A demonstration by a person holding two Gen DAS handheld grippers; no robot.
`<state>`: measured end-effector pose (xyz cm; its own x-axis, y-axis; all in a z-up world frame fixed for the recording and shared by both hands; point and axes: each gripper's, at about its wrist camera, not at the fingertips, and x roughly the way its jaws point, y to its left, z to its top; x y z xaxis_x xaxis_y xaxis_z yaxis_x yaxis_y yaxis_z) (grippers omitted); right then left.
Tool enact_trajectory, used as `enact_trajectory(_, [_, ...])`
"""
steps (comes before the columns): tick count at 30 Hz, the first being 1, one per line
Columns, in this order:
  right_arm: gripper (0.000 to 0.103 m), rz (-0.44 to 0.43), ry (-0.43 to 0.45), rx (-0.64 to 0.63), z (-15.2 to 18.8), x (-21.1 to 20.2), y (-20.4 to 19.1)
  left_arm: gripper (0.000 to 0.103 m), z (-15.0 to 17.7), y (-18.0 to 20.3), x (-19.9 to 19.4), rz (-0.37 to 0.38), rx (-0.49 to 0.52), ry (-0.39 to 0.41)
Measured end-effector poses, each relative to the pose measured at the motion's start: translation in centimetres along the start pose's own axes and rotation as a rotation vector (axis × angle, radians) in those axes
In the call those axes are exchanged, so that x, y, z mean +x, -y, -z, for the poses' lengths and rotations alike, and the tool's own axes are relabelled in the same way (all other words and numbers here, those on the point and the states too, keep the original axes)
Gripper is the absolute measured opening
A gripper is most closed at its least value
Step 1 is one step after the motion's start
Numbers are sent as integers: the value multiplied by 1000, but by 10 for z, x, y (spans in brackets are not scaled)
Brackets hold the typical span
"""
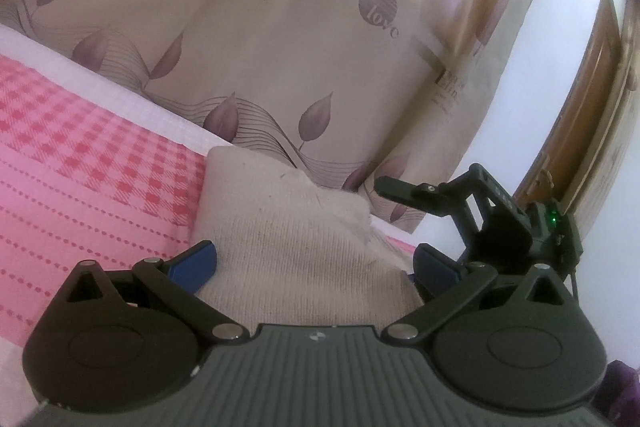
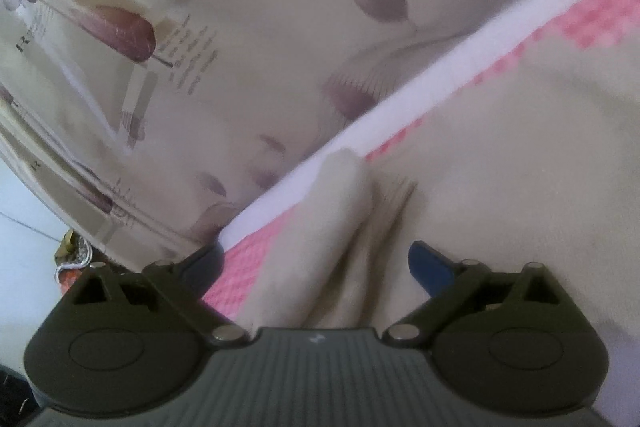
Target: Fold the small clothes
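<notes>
Between the spread fingers of the left gripper [image 1: 314, 261], lying as a beige cloth [image 1: 280, 227] on the pink sheet [image 1: 80, 147]; right gripper [image 2: 316, 263] released, straddling a fold.

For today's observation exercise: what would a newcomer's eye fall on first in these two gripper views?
First, the beige knitted garment lying on the pink checked bedcover, bunched into a raised fold in the right wrist view. Next, both grippers with blue-padded fingers stand open over it: the left gripper straddling the cloth, the right gripper with the fold between its fingers, not pinched. Behind hangs a cream curtain printed with purple leaves.
</notes>
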<state>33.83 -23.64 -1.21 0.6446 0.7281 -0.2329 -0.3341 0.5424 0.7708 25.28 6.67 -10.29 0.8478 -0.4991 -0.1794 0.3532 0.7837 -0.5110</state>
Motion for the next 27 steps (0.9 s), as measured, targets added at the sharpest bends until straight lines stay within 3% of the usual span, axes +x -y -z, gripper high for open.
enact_trajectory(3, [98,-12,-44,-32,6,10,-7,103,0,0,0,5,5,-1])
enact_trajectory(4, [93,-18,-52,-48,7,14,-11,103,0,1,1,12,5,0])
enact_trajectory(6, [46,-17,-82,-81,10,28,-20,103,0,1,0,34,11,1])
enact_trajectory(8, [27,15,-75,-146,11,38,-26,103,0,4,-2,51,23,7])
enact_trajectory(11, [25,-32,-61,-116,4,38,-18,103,-1,5,-8,42,24,45])
enact_trajectory(15, [23,-62,37,-108,-11,8,-16,103,-4,-4,-14,-9,-35,106])
enact_trajectory(20, [19,-34,86,-100,-35,-23,-6,103,-6,-16,-4,-31,-115,47])
enact_trajectory(27, [12,43,127,-141,-60,-61,11,103,0,-4,2,-15,-5,1])
